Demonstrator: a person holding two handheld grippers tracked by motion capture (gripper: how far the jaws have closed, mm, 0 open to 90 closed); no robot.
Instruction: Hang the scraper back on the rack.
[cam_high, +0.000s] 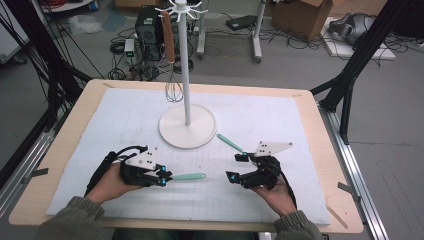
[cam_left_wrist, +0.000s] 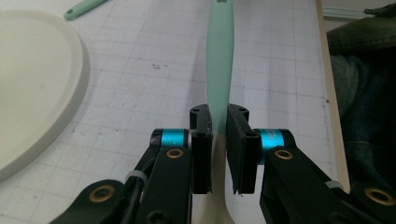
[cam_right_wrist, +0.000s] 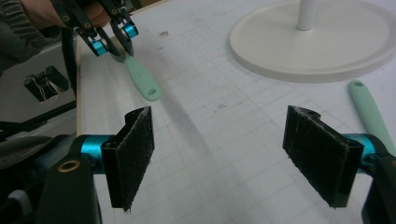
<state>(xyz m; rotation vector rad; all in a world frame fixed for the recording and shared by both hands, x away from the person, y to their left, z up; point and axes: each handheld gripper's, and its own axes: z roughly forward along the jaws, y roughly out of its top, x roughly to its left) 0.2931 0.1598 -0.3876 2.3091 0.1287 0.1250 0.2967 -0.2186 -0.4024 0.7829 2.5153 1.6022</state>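
1. Near the front left of the table, the left gripper (cam_high: 164, 176) has its black jaws squeezed tight on a mint-green handle (cam_high: 188, 176). This handle is smooth, long and flat, and it points right, toward the middle of the table.
2. On the right, the right gripper (cam_high: 236, 166) has its jaws spread wide apart with nothing between them. Its flat pads (cam_right_wrist: 133, 151) look rough and fuzzy.
3. A second mint-green handle (cam_high: 230, 143) lies on the mat just past the right gripper, near the round base. It has a small hole at its end.
4. A white stand (cam_high: 187, 125) is at the middle of the table. It has a round, flat base, a thin straight pole and little hooks on top.
5. A wire whisk (cam_high: 173, 80) with a brown handle hangs from one hook.
6. The table (cam_high: 330, 165) is pale wood with a white mat (cam_high: 280, 120) marked in faint squares.
7. Far behind, the grey floor has cables, a black box and cardboard boxes.
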